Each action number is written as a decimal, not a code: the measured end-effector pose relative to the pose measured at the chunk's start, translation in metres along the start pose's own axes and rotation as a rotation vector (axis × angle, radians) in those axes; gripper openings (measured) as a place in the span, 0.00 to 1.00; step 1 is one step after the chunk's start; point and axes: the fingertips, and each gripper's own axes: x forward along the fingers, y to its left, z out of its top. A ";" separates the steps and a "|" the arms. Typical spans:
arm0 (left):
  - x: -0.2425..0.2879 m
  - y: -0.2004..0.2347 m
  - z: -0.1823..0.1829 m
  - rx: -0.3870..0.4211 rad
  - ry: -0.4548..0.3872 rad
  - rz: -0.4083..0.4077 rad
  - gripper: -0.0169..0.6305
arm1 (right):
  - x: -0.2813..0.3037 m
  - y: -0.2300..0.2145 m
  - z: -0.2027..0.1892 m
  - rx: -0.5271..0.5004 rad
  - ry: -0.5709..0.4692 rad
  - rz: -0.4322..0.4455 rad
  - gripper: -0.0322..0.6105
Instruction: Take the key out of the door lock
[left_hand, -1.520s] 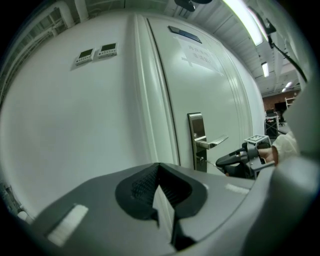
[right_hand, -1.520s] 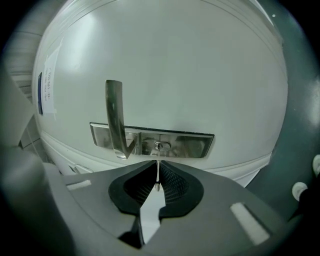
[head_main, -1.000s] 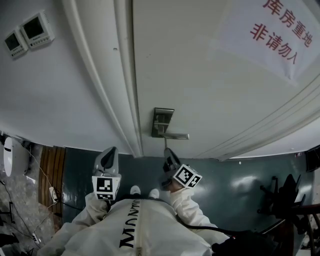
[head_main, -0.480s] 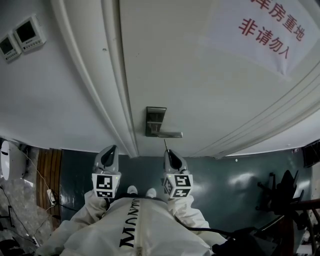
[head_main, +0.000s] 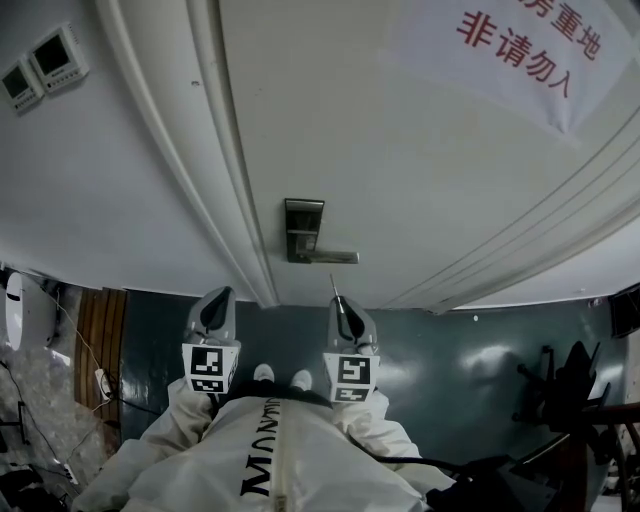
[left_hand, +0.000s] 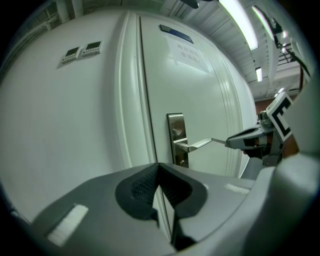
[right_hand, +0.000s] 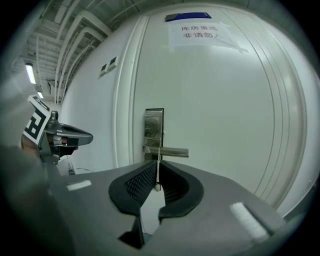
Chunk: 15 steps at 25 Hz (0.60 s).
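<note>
The steel lock plate (head_main: 303, 228) with its lever handle (head_main: 336, 257) sits on the white door (head_main: 400, 150). My right gripper (head_main: 340, 302) is shut on the key (head_main: 334, 285), whose thin blade points up toward the door and stands clear below the handle. In the right gripper view the key (right_hand: 158, 167) stands upright between the pads, in front of the lock plate (right_hand: 154, 125). My left gripper (head_main: 218, 298) hangs beside it, shut with nothing in it. The left gripper view shows the key (left_hand: 218, 141) just off the handle's tip (left_hand: 195, 145).
A paper sign with red characters (head_main: 515, 45) is stuck on the door. Two wall control panels (head_main: 45, 62) sit at the far left past the door frame (head_main: 215, 150). A dark chair (head_main: 570, 400) stands on the green floor at right; a white device (head_main: 18, 312) at left.
My right gripper has straightened from a tilt and drawn back from the door with the key. The lock has shifted up and left in the head view. The left gripper stays put.
</note>
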 end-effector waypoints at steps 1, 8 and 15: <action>-0.002 -0.002 0.001 0.002 -0.003 0.002 0.03 | -0.002 -0.001 -0.001 0.003 0.000 0.003 0.09; -0.030 0.001 -0.005 0.009 -0.013 0.008 0.03 | -0.021 0.014 -0.007 0.025 -0.008 -0.004 0.09; -0.088 0.009 -0.018 0.002 -0.054 -0.023 0.03 | -0.065 0.056 -0.017 0.023 -0.012 -0.047 0.09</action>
